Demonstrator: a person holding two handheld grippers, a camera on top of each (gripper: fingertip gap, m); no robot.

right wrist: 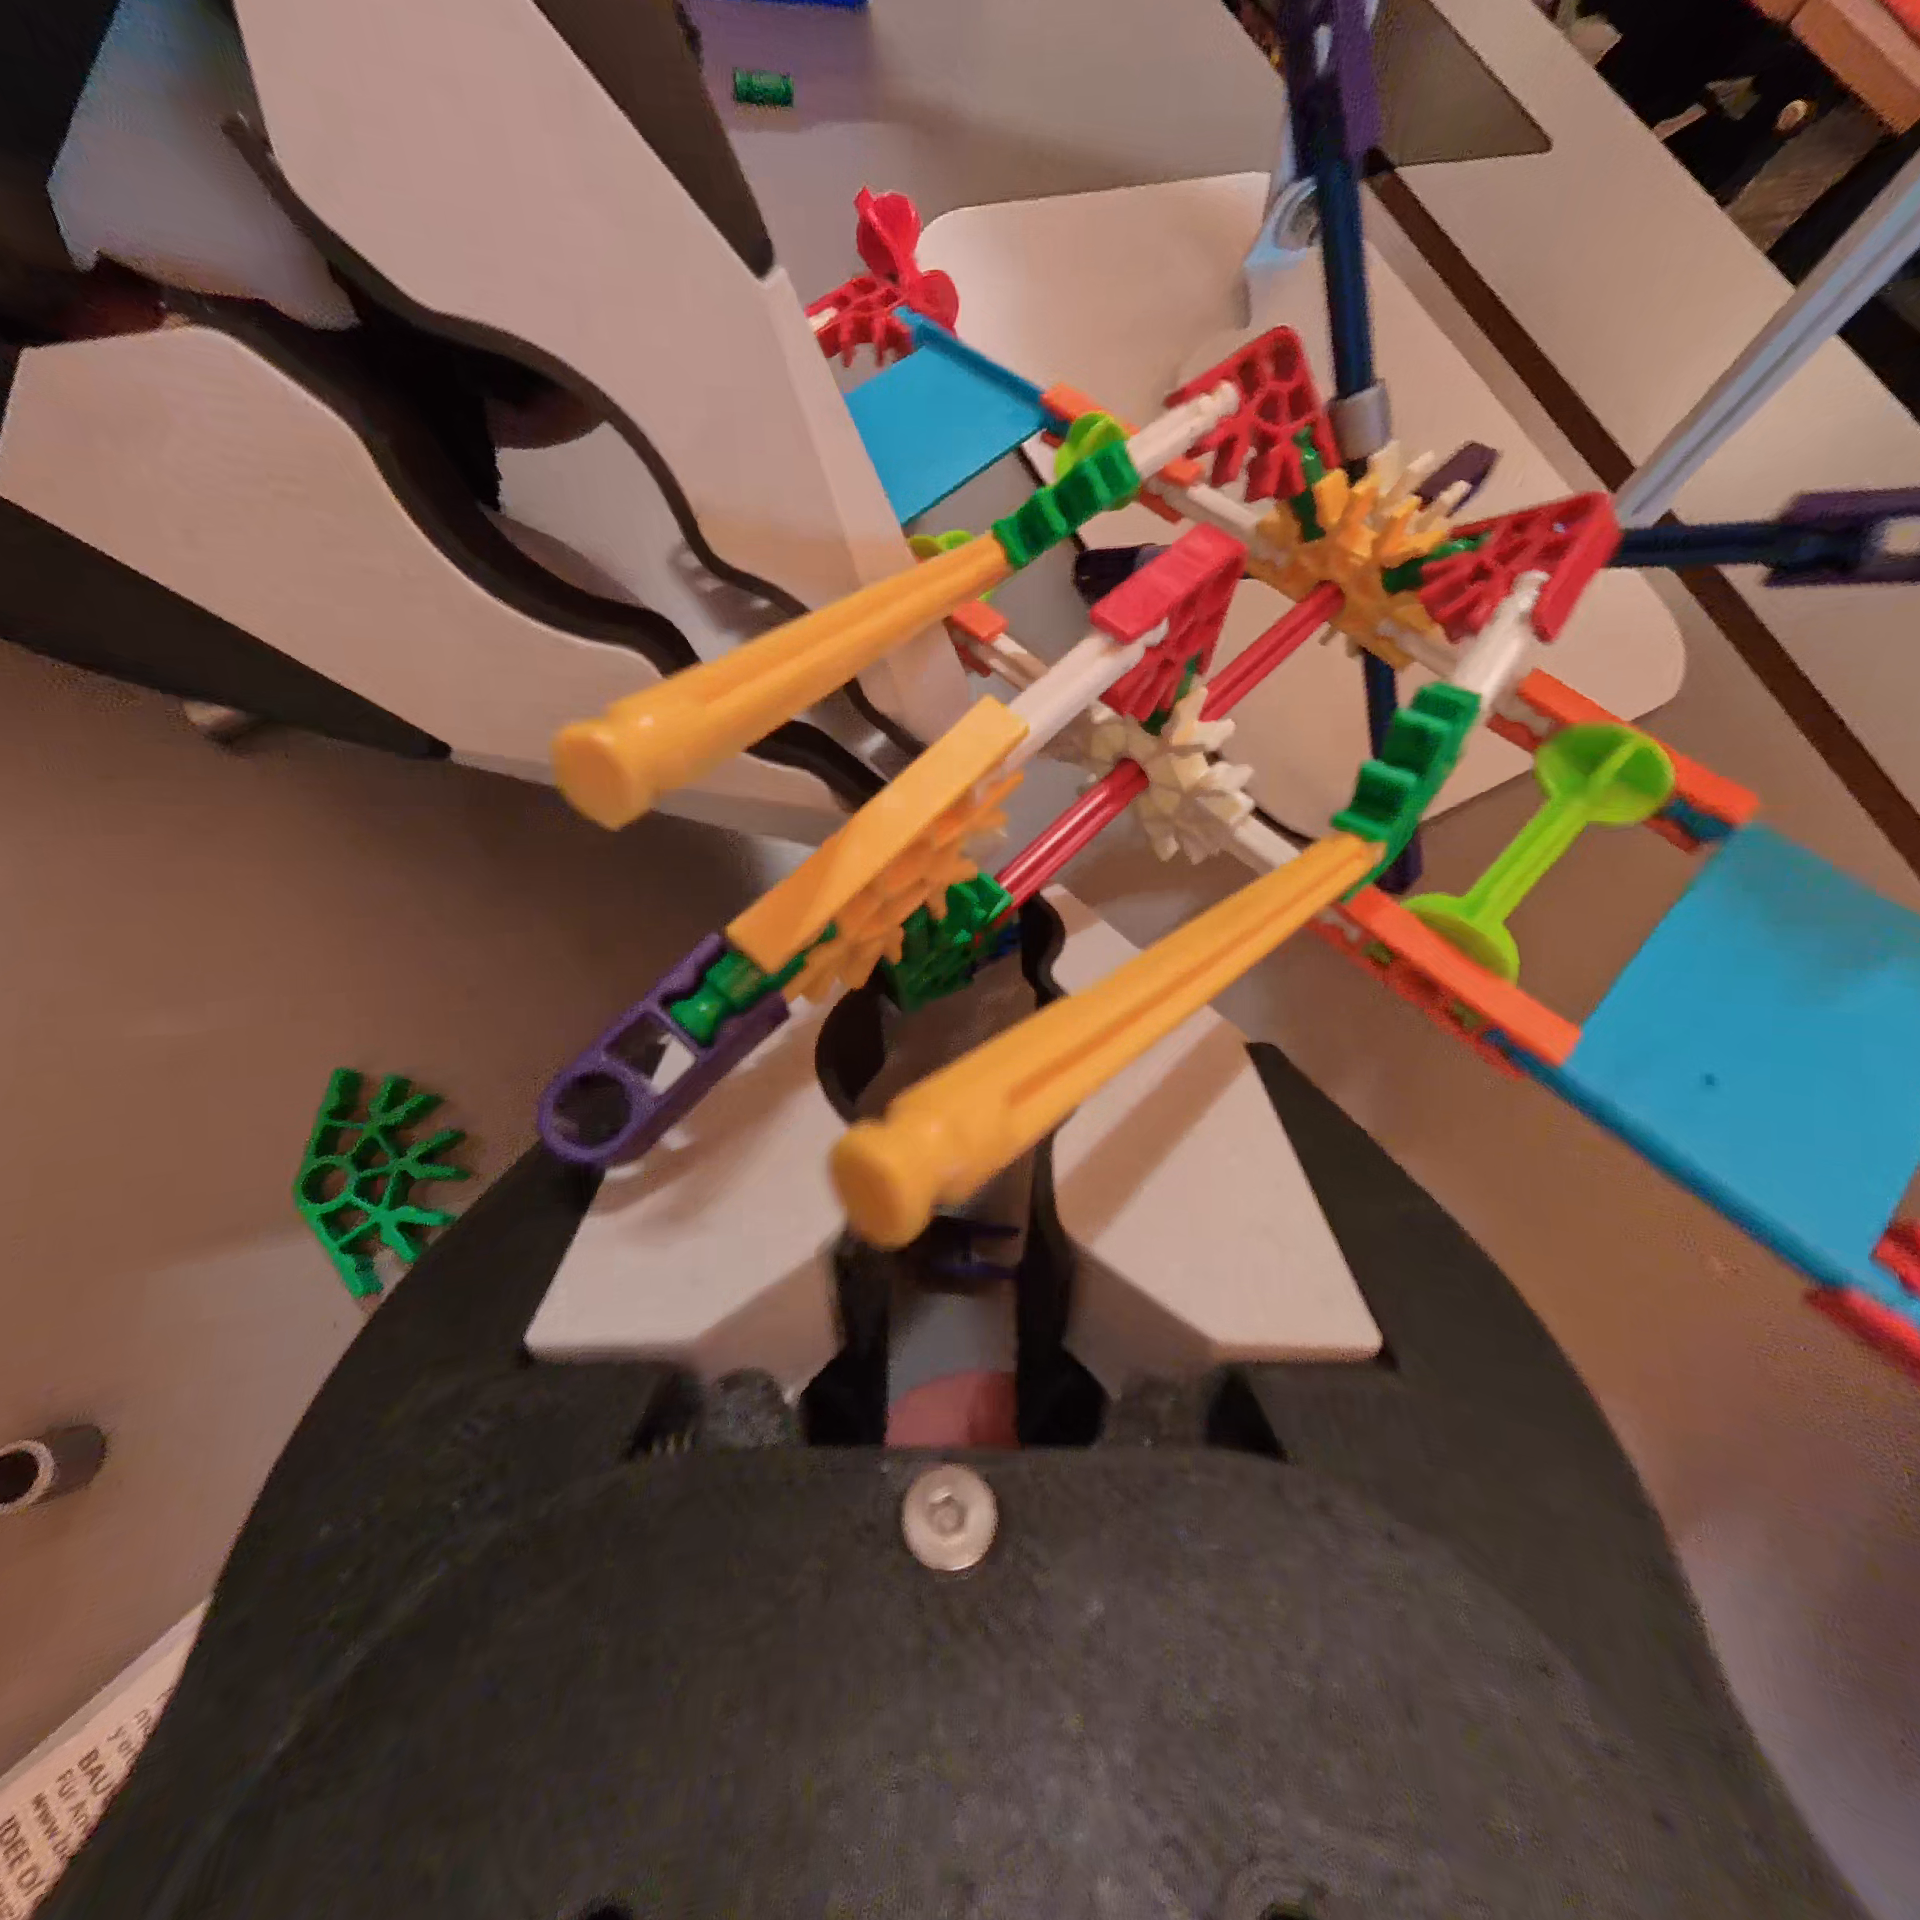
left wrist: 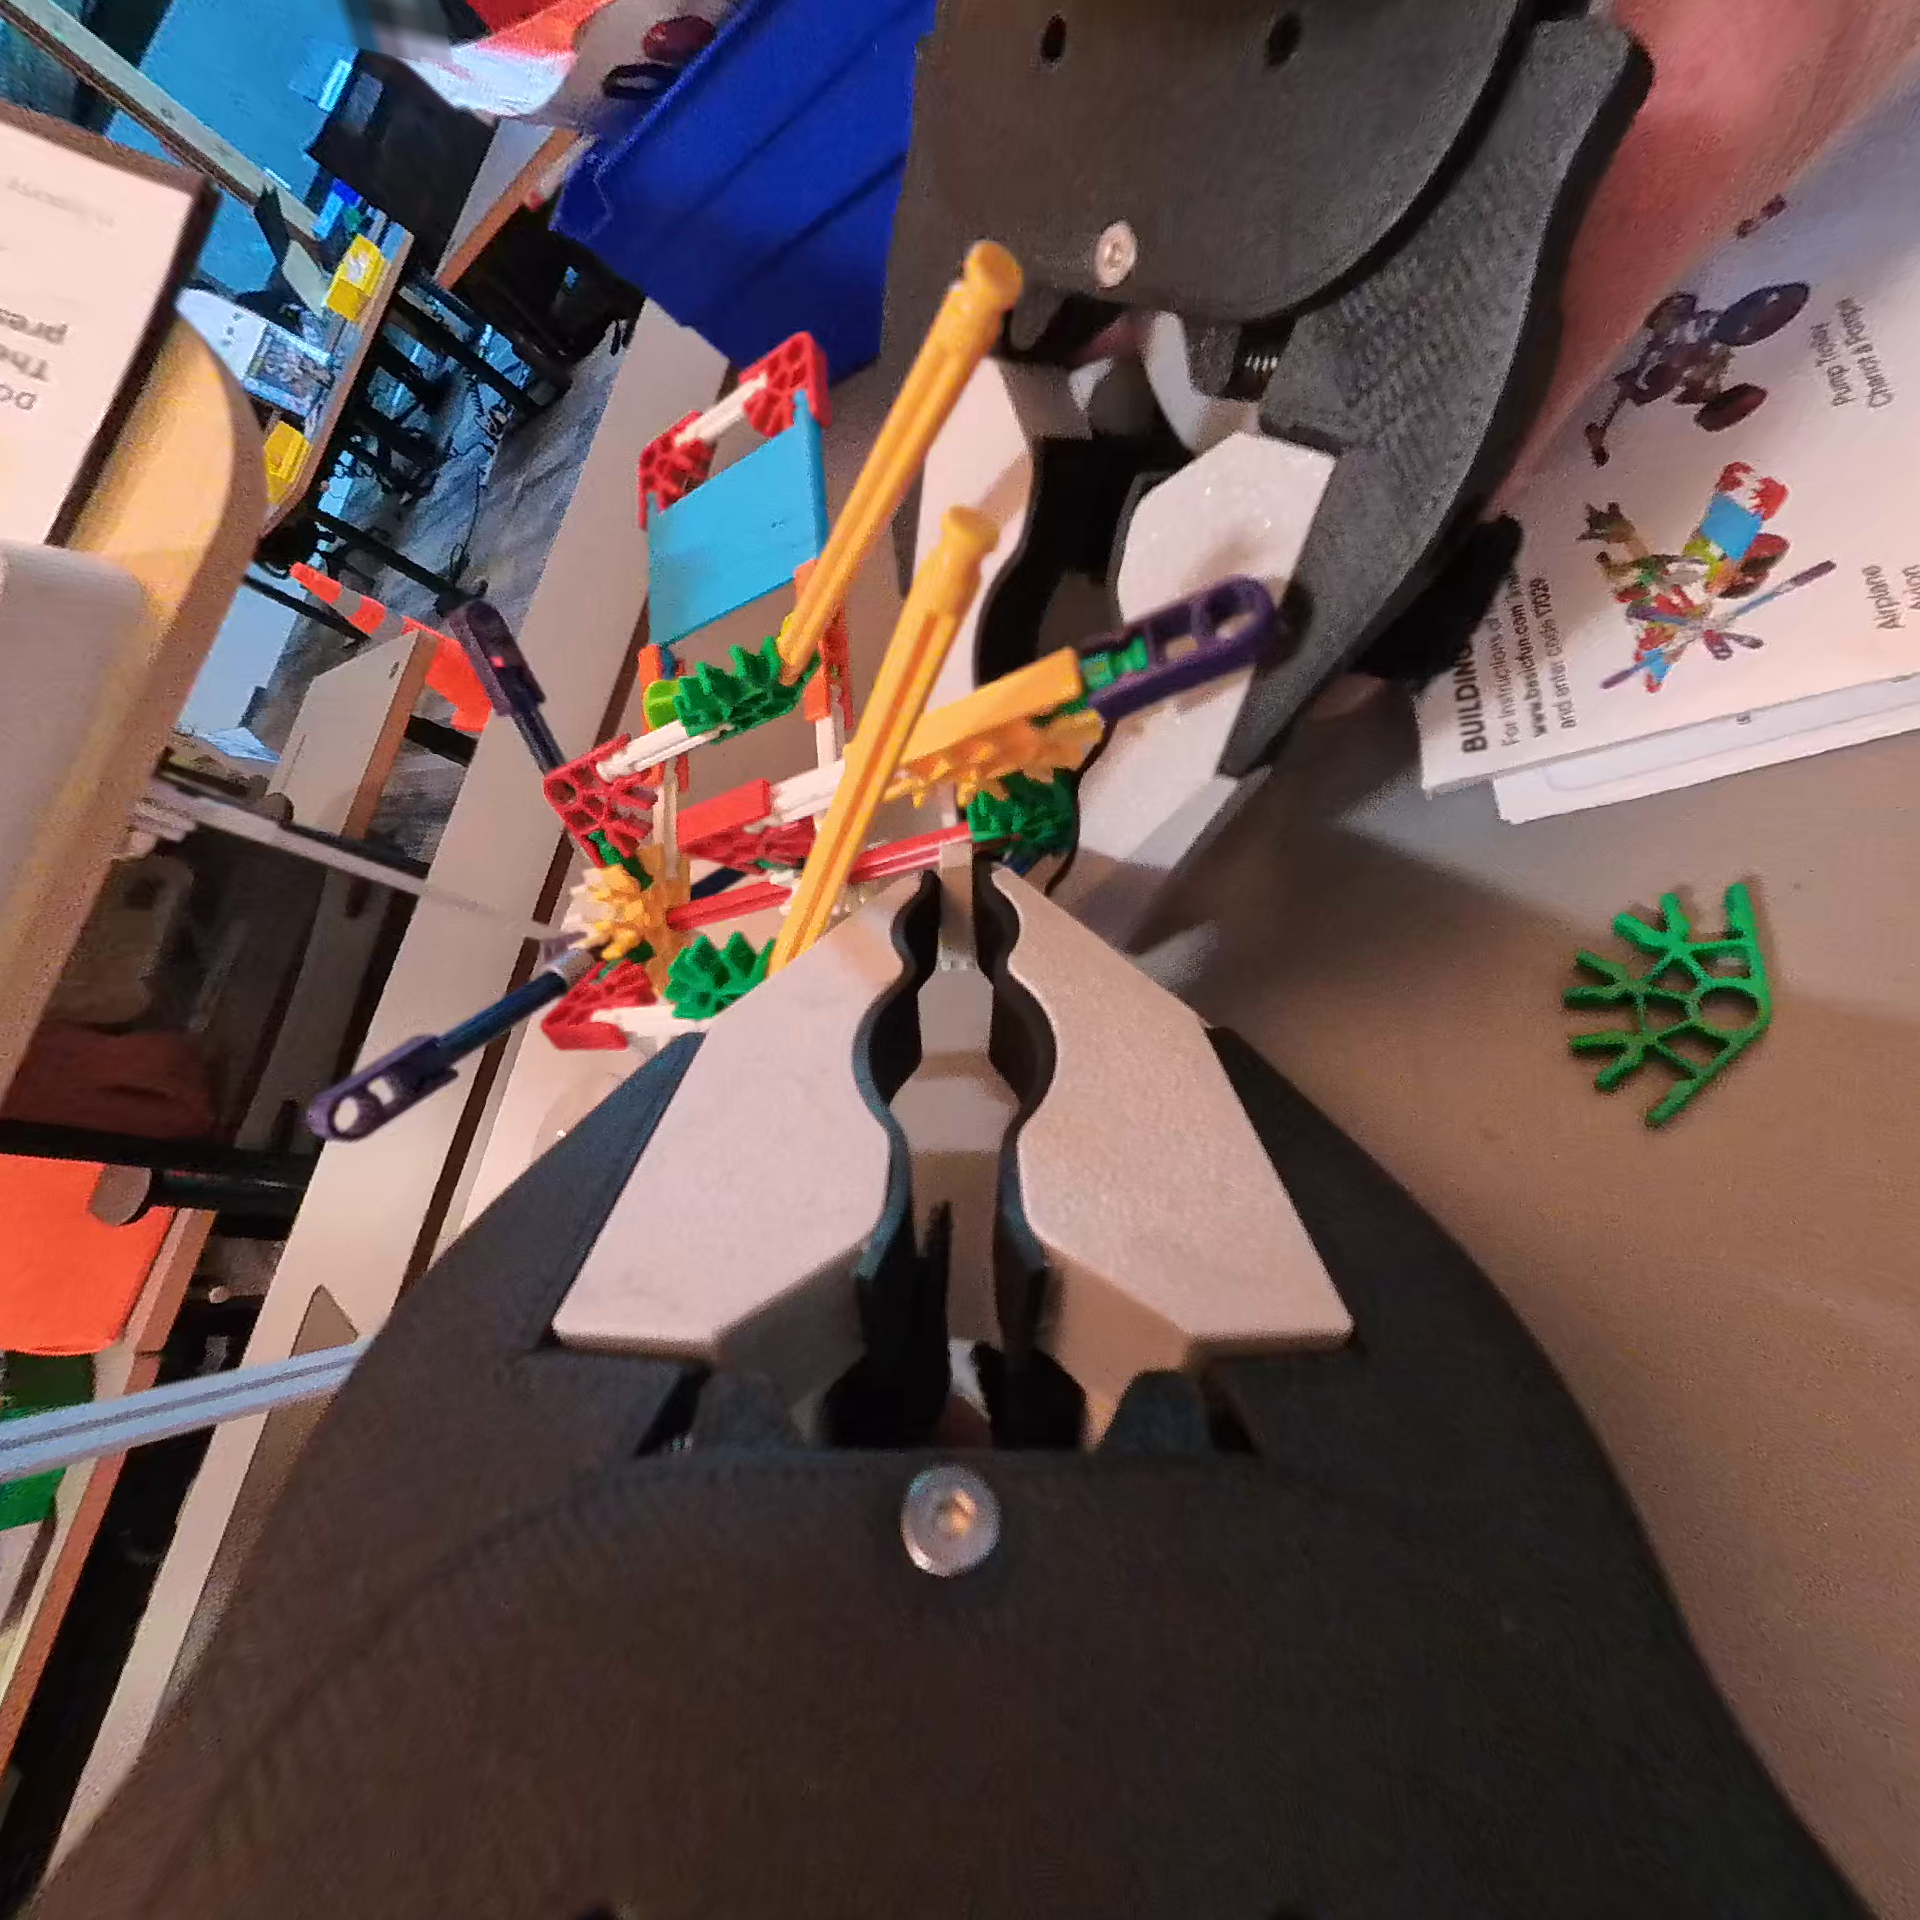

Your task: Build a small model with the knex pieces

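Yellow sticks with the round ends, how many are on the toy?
2. One yellow stick juts from the model's upper left; the other yellow stick sits lower, toward the right. More may hide behind.

The rod-and-connector model sits between the left gripper and the right gripper. A loose connector lies on the table beside it, near the leaflet.
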